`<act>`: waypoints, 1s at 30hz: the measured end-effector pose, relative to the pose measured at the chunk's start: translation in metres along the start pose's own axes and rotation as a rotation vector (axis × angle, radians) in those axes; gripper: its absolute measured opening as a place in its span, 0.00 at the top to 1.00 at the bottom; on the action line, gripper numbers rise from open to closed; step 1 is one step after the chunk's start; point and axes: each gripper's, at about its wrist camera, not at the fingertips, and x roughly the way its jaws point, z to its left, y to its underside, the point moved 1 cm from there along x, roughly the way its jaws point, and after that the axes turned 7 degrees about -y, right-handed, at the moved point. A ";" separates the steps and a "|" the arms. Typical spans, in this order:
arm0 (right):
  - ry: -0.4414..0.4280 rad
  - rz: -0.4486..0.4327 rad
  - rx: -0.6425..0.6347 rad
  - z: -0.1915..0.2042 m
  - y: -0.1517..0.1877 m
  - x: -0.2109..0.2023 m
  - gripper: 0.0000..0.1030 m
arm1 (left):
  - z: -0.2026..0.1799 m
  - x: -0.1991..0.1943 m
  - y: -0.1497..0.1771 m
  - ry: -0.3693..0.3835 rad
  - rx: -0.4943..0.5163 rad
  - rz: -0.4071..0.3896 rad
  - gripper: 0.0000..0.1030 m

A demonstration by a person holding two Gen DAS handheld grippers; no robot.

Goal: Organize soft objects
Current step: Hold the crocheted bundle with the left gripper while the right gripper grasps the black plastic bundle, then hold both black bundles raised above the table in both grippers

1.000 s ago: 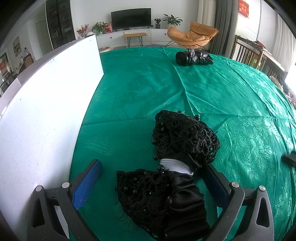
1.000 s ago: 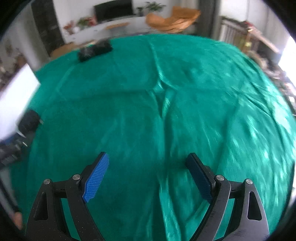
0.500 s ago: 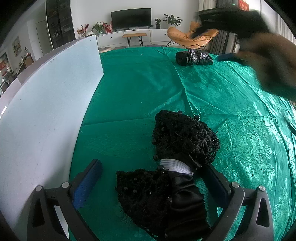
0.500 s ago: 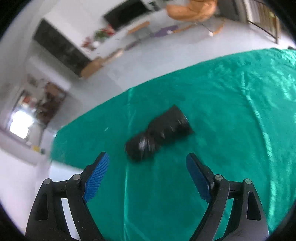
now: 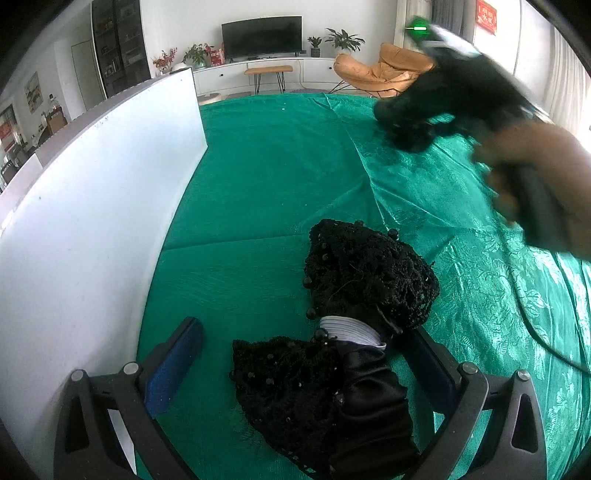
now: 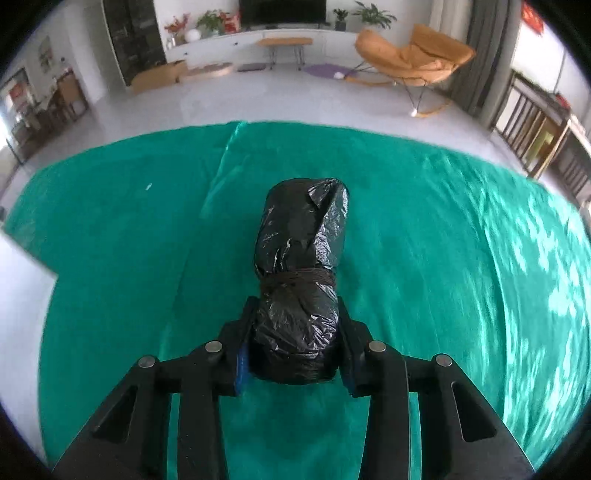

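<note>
Right gripper (image 6: 295,347) jaws just closed, grasping black bag bundle (image 6: 301,258); left gripper (image 5: 306,354) jaws released

No words or numbers can be read anywhere. A red sign (image 5: 484,16) is seen on the wall at the upper right of the left wrist view, but its marks are too small

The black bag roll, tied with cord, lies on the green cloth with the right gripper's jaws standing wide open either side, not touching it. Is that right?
Not quite. In the right wrist view the right gripper has just been closing and its pads press on the bag roll: it is gripped, not merely straddled. The rest holds: the roll is tied with cord and lies on the green cloth.
</note>
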 end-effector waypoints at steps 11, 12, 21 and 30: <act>-0.075 -0.078 -0.048 -0.021 0.158 -0.126 0.62 | 0.000 0.000 0.000 0.000 0.000 0.000 0.00; -0.073 -0.091 -0.046 -0.022 0.178 -0.137 0.62 | 0.000 0.000 0.000 0.000 0.000 0.000 0.00; -0.035 -0.182 0.084 -0.017 0.288 -0.158 0.23 | 0.000 0.000 0.001 0.000 -0.001 0.000 0.00; 0.042 -0.135 0.025 -0.002 0.286 -0.145 0.18 | 0.000 0.001 0.001 0.000 -0.002 -0.001 0.00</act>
